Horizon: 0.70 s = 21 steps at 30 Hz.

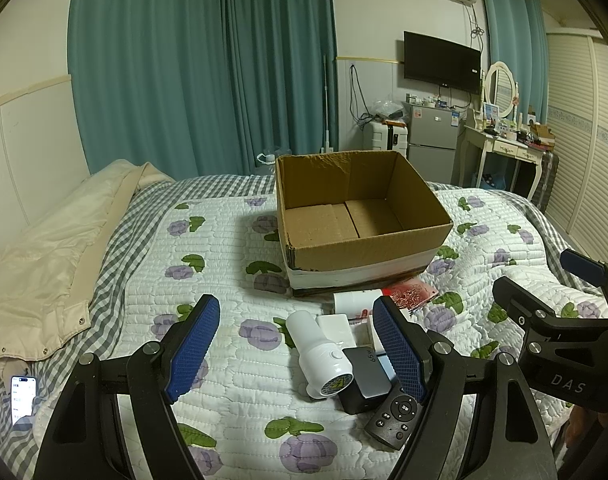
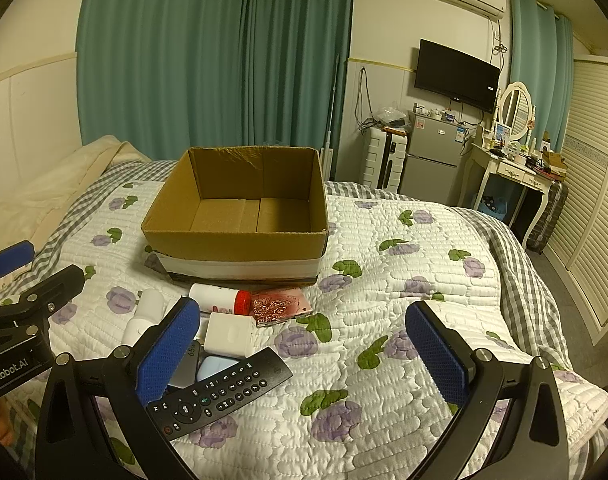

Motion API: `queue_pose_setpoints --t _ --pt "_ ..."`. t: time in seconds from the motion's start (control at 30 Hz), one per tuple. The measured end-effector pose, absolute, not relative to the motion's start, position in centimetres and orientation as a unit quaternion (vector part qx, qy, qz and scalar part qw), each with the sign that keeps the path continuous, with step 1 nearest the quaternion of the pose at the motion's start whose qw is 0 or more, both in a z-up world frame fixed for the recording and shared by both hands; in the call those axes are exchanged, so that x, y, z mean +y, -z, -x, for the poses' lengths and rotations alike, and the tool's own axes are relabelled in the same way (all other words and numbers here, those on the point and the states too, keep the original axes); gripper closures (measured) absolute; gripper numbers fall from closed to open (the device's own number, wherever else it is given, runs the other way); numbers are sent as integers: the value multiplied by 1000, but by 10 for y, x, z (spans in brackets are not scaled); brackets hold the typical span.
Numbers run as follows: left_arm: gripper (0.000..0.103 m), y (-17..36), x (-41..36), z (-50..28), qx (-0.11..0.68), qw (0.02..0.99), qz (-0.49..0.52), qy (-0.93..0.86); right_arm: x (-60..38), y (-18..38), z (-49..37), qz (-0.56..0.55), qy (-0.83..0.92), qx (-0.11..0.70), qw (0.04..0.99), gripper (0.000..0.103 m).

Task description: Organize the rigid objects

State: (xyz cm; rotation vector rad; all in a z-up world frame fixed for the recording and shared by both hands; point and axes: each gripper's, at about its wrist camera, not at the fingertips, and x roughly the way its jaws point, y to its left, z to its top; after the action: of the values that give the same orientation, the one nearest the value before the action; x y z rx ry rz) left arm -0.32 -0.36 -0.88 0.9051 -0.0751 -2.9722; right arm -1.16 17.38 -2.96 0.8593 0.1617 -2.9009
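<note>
An open, empty cardboard box (image 1: 364,216) (image 2: 240,216) stands on the quilted bed. In front of it lies a cluster of small items: a white cylindrical device (image 1: 320,354) (image 2: 146,312), a dark 65W charger block (image 1: 364,380), a black remote (image 1: 394,414) (image 2: 220,392), a white square charger (image 2: 228,334), a white bottle with a red cap (image 2: 220,298) and a red patterned card (image 2: 280,306). My left gripper (image 1: 300,354) is open above the white cylinder. My right gripper (image 2: 304,358) is open, its left finger over the remote.
A beige jacket (image 1: 52,248) lies on the bed's left side and a lit phone (image 1: 23,398) at the near left. A fridge (image 2: 434,156), white suitcase (image 2: 384,160), dressing table (image 2: 512,172) and shuttered wardrobe (image 2: 596,200) stand beyond the bed on the right.
</note>
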Motion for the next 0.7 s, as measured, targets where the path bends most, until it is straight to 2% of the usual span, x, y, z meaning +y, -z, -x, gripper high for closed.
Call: queue_pose_setpoints --t 0.7 --pt "21 19 -15 14 -20 30 -307 951 172 38 16 -301 950 58 58 0"
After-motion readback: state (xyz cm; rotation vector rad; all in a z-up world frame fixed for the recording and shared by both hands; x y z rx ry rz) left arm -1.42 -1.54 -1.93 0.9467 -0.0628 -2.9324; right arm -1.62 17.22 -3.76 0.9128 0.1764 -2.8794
